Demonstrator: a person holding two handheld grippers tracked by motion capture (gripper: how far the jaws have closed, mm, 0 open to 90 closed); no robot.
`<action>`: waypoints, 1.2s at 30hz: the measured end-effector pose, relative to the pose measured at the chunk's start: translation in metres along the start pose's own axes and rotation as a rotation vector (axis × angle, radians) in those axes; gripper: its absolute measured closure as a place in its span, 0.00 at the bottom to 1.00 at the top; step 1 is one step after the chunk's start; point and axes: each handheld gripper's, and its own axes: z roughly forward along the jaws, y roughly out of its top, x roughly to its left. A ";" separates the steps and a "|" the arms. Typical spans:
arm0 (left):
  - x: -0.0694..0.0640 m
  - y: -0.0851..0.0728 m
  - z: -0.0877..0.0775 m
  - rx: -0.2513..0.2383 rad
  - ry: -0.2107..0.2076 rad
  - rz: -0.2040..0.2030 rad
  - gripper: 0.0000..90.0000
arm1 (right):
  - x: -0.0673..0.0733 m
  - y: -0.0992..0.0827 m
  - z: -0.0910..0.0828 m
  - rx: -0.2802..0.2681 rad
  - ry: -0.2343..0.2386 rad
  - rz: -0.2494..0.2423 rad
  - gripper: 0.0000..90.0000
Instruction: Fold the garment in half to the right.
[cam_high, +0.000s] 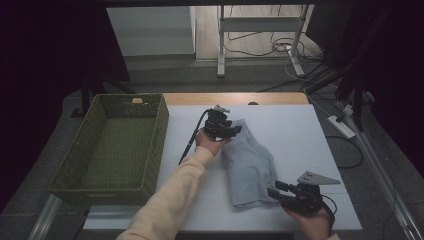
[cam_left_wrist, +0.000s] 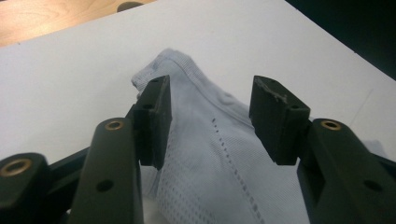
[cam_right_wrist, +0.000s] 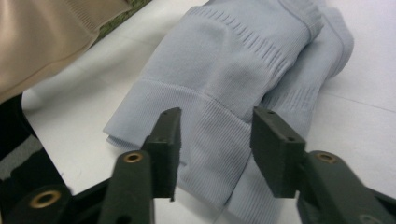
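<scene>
Beside the green basket (cam_high: 112, 145), pale folded garment (cam_high: 248, 165) lies mid-mat (cam_high: 300, 135).

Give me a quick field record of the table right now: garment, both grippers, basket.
garment: pale blue knit garment, folded, lying flat on the white table
left gripper: at the garment's far end, jaws open, cloth between them
right gripper: at the near end, jaws open, not gripping
basket: green, left of the table, nothing visible inside

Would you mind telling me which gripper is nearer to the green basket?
The left. The left gripper is at the far end of the folded light-blue garment, not far from the green basket at the table's left. The right gripper is at the garment's near end, farther right.
</scene>
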 end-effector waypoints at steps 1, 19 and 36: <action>0.000 0.000 -0.002 -0.001 -0.001 0.004 0.53 | 0.000 0.001 0.000 -0.004 -0.009 0.002 0.54; -0.007 -0.012 -0.024 -0.013 -0.009 0.033 0.53 | 0.001 0.002 0.031 0.151 -0.084 -0.024 0.59; -0.006 -0.018 -0.027 -0.004 -0.012 0.035 0.53 | -0.011 0.003 0.002 0.151 -0.166 -0.065 0.94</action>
